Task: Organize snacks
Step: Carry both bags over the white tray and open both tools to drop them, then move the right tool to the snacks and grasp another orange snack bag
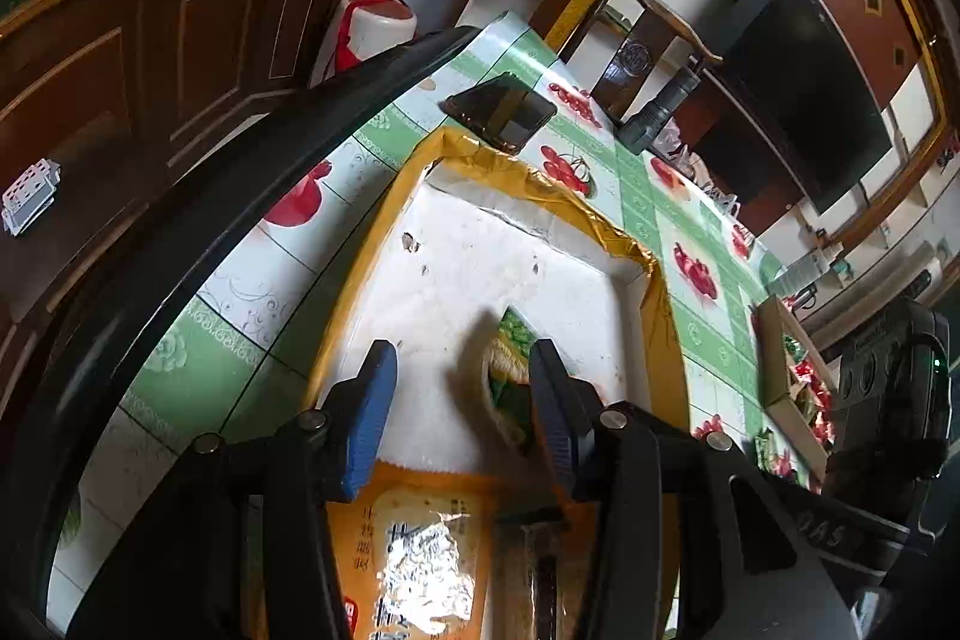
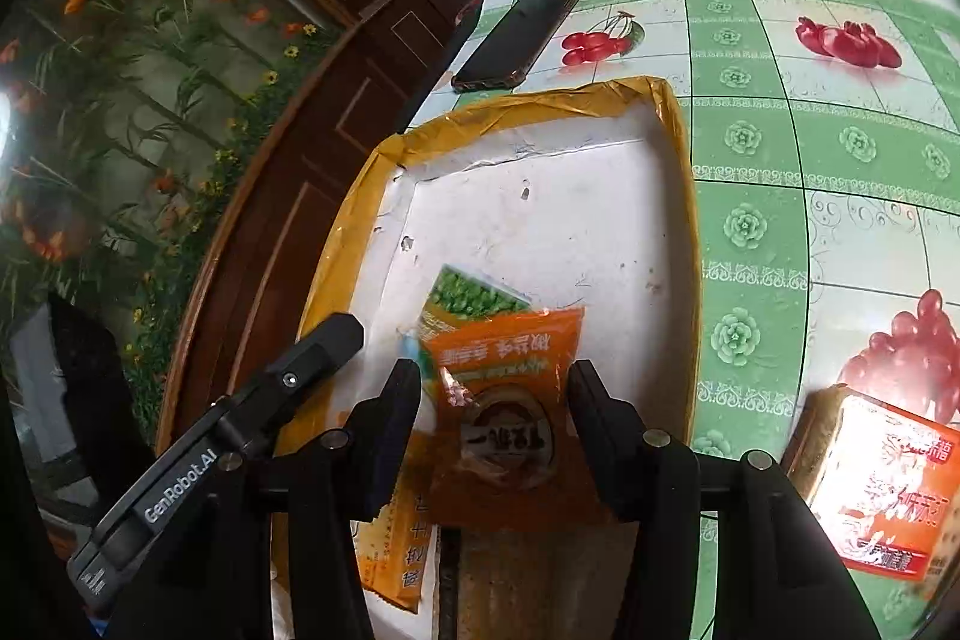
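Counter and items resting on it

The counter [image 2: 780, 148], covered in a green-and-white fruit-print cloth, carried a shallow white tray [image 2: 686, 196] edged in yellow tape, a dark phone [image 2: 516, 40] just beside the tray's far rim, and a flashlight [image 1: 657, 109] near the far edge.

Orange snack packet [image 2: 510, 400], green-checked tablecloth [image 2: 780, 148]

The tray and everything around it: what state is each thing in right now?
White tray: open, nearly bare.
Orange snack packet: between the right gripper's fingers, sealed.
Green pea packet: lying in the tray, partly under the orange one.
Left gripper: open, holding nothing.
Phone: screen dark, flat on the tablecloth.
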The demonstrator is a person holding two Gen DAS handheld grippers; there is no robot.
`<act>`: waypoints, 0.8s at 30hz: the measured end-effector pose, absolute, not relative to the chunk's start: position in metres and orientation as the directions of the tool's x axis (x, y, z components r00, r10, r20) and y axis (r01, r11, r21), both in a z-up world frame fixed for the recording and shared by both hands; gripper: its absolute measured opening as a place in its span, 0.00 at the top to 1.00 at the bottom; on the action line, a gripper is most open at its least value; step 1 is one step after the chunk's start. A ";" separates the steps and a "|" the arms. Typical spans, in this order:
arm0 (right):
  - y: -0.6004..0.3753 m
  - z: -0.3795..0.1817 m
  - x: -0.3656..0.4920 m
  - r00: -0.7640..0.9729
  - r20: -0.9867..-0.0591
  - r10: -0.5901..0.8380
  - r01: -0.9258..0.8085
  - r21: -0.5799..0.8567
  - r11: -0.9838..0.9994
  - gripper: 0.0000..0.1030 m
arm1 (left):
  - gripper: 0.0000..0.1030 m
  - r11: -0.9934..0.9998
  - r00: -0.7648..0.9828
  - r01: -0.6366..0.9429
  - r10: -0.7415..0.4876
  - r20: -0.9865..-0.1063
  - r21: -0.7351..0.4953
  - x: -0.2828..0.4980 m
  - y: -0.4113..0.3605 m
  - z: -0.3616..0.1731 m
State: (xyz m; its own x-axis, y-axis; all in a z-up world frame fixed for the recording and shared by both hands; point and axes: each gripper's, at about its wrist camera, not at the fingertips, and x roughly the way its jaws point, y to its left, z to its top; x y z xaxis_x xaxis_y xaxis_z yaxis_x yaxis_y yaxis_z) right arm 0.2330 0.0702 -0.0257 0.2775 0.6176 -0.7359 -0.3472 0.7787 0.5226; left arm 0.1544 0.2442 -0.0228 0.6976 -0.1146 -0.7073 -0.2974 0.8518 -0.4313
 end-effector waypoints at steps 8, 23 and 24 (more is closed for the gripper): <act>0.021 -0.006 0.179 0.367 -0.748 0.552 -0.372 0.426 0.825 0.44 | 0.46 0.848 0.788 -0.180 -0.180 -0.589 -0.499 0.084 0.223 0.020; 0.030 -0.041 0.126 0.336 -0.825 0.454 -0.440 0.289 0.850 0.83 | 0.40 0.816 0.818 -0.119 -0.242 -0.522 -0.565 -0.006 0.199 0.033; 0.031 -0.040 0.119 0.340 -0.826 0.450 -0.452 0.276 0.848 0.83 | 0.40 0.808 0.816 -0.117 -0.253 -0.520 -0.577 -0.008 0.199 0.032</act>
State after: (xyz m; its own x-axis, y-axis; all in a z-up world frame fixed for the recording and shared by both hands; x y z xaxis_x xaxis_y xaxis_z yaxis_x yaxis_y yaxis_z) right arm 0.1191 0.0309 -0.0400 0.3403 0.4496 -0.8259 -0.4520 0.8484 0.2756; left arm -0.0080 0.1986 0.0319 0.8159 -0.2525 -0.5201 -0.1174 0.8085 -0.5767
